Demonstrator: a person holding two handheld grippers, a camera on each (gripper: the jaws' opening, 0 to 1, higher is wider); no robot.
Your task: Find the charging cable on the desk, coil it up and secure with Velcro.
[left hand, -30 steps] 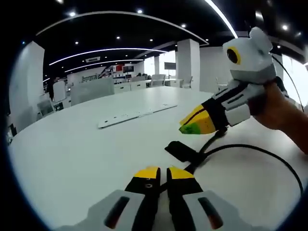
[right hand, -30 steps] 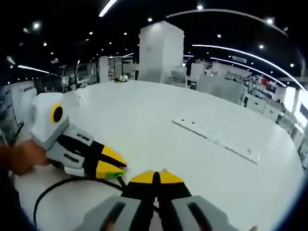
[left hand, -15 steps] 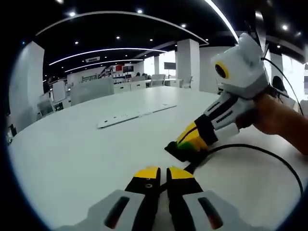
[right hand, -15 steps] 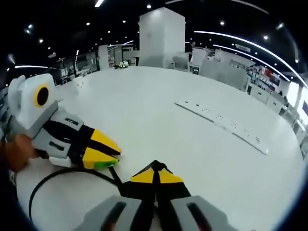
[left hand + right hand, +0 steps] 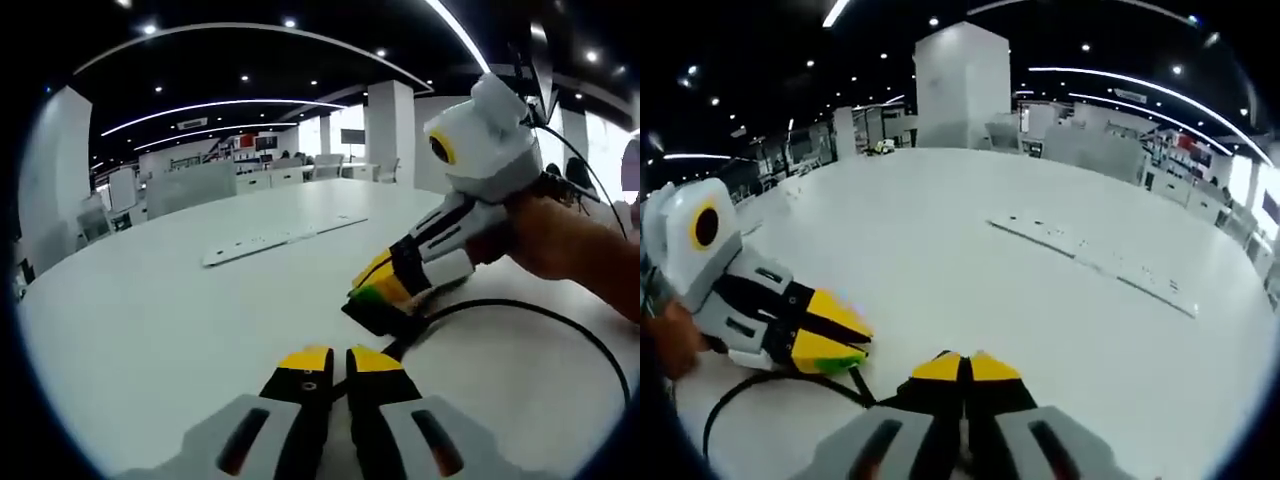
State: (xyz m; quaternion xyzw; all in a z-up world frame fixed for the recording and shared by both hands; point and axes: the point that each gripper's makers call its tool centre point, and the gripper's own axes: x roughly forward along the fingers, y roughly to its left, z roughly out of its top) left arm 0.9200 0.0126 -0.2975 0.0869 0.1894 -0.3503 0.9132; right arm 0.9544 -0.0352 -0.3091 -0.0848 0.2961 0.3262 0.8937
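Observation:
A thin black charging cable (image 5: 540, 312) curves over the white table (image 5: 150, 320) from the right toward my left gripper (image 5: 330, 358). That gripper's yellow tips are shut, with the cable running in between them. A flat black Velcro strap (image 5: 372, 318) lies at the cable's end just beyond. My right gripper (image 5: 368, 295) slants down from the right with its tips shut on that strap. In the right gripper view its own tips (image 5: 962, 362) are shut over black material, the left gripper (image 5: 845, 345) sits close at the left, and the cable (image 5: 750, 390) loops beneath it.
A long flat white strip (image 5: 280, 238) lies farther out on the table, also in the right gripper view (image 5: 1090, 262). A person's hand (image 5: 560, 235) holds the right gripper. A white pillar (image 5: 960, 90) and office desks stand beyond the table edge.
The right gripper has dropped from above the table down onto the black Velcro strap and shifted slightly left. The left gripper has stayed put on the cable.

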